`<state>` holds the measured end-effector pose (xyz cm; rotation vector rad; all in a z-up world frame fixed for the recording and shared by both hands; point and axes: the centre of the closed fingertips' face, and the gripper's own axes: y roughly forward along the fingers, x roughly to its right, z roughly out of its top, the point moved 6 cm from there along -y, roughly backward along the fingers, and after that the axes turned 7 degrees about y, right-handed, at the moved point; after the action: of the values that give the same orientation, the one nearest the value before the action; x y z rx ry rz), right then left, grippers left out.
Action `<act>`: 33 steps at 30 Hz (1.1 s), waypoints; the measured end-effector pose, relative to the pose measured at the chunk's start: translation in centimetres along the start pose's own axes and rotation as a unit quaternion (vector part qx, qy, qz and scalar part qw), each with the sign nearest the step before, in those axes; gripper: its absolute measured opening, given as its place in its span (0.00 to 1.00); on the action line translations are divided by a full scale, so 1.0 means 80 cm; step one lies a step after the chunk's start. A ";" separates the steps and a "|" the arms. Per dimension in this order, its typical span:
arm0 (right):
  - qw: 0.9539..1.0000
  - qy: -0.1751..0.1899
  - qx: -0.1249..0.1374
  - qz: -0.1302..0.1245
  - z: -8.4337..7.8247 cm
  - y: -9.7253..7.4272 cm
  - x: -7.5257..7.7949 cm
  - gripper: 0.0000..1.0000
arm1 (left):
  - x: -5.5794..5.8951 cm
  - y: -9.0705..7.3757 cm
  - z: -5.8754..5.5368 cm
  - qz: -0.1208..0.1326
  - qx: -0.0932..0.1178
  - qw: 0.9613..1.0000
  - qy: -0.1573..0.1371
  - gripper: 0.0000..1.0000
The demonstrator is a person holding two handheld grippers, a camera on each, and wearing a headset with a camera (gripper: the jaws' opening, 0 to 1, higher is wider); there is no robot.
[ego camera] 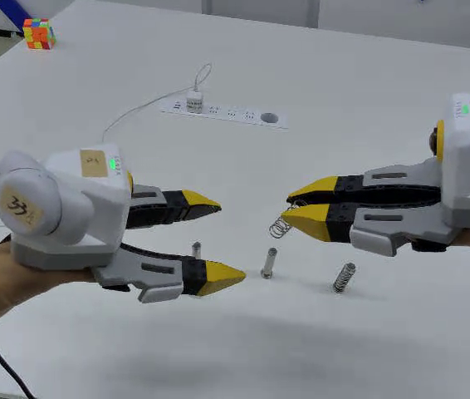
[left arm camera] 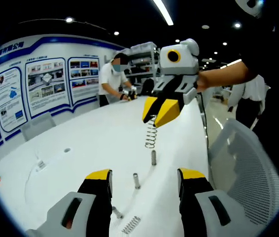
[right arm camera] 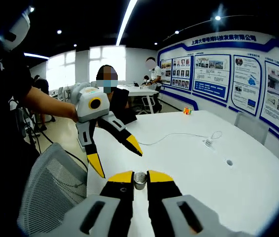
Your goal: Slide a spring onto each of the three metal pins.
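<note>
My right gripper (ego camera: pixel 291 208) is shut on a small steel spring (ego camera: pixel 280 226), which hangs from its yellow tips above the white table. In the right gripper view the spring (right arm camera: pixel 139 181) sits end-on between the jaws. From the left gripper view it (left arm camera: pixel 151 136) dangles just above an upright metal pin (left arm camera: pixel 154 157). That pin (ego camera: pixel 268 262) and a second pin (ego camera: pixel 196 248) stand between the grippers. A third small pin (left arm camera: pixel 116 212) lies close to my left jaws. A loose spring (ego camera: pixel 345 277) lies to the right. My left gripper (ego camera: pixel 220 241) is open and holds nothing.
A white power strip (ego camera: pixel 218 112) with a plug and cable lies further back on the table (ego camera: pixel 343 83). A colour cube (ego camera: pixel 39 33) sits at the far left corner. A mesh chair (left arm camera: pixel 250 163) stands at the table's edge. People stand in the background.
</note>
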<state>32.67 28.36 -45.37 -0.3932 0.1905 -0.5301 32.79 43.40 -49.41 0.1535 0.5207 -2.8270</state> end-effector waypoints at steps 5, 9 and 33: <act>1.000 0.013 -0.003 -0.022 -0.010 -0.001 0.014 0.10 | -0.001 -0.010 0.000 0.003 0.002 1.000 -0.006 0.64; 0.999 0.023 -0.007 -0.037 -0.017 0.001 0.024 0.10 | -0.003 -0.013 -0.006 0.009 -0.008 1.000 -0.008 0.69; 0.995 0.051 -0.057 -0.061 -0.060 0.054 0.059 0.10 | -0.033 -0.029 -0.032 0.065 -0.030 0.997 -0.035 1.00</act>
<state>37.27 27.80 -51.90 -0.4906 0.2967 -0.6624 34.87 47.02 -50.62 0.0738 0.5580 -2.6768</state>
